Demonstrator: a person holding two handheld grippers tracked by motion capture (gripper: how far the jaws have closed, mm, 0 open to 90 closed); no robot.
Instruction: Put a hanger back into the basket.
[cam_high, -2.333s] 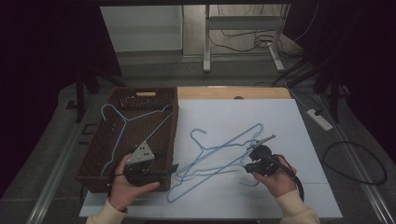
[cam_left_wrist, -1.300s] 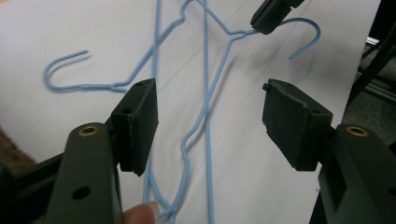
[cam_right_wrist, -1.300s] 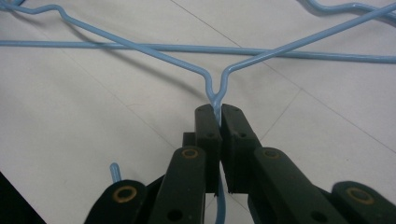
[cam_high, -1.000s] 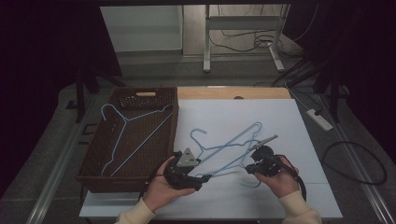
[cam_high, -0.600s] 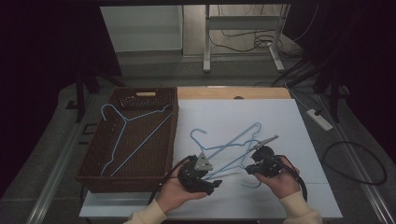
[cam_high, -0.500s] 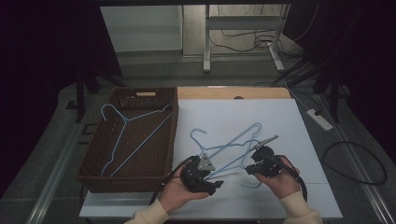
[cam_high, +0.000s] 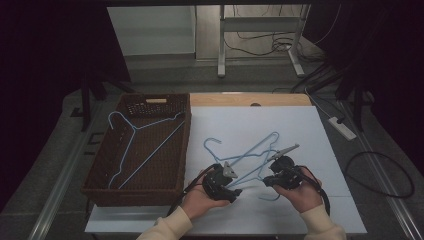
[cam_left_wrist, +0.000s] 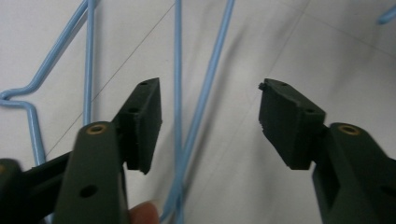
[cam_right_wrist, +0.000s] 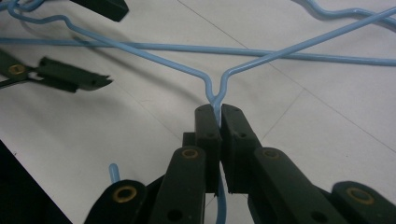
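Hands come in from the near edge of the white table (cam_high: 300, 130), each with a gripper. The right gripper (cam_high: 274, 176) is clamped on the neck of a blue hanger (cam_high: 252, 165); in the right gripper view its pads meet on the wire just below where the two shoulders fork (cam_right_wrist: 217, 100), and the hook end curls out below and left of the jaws. The left gripper (cam_high: 231, 192) sits just left of it, low over the table. Its jaws stand apart and have just been closing a little: in the left gripper view two blue wires run up between the pads (cam_left_wrist: 144, 126), touched by neither, and a fingertip shows at the bottom edge.

Hangers overlap here. A second hanger (cam_high: 215, 145) lies across the held one, its hook pointing toward the basket, and their wires cross in several places, so it is hard to tell which wire belongs to which between the left jaws. Cables trail from both grippers over the near edge.

Farther left, a brown wicker basket (cam_high: 186, 135) stands along the table's left side, touching its edge. A third hanger (cam_high: 145, 145) lies slanted inside, hook toward the far left corner.

Beyond the table are a bare strip of wood (cam_high: 250, 99), a metal stand (cam_high: 220, 45), loose floor cables, and a power strip (cam_high: 341, 127) to the right.
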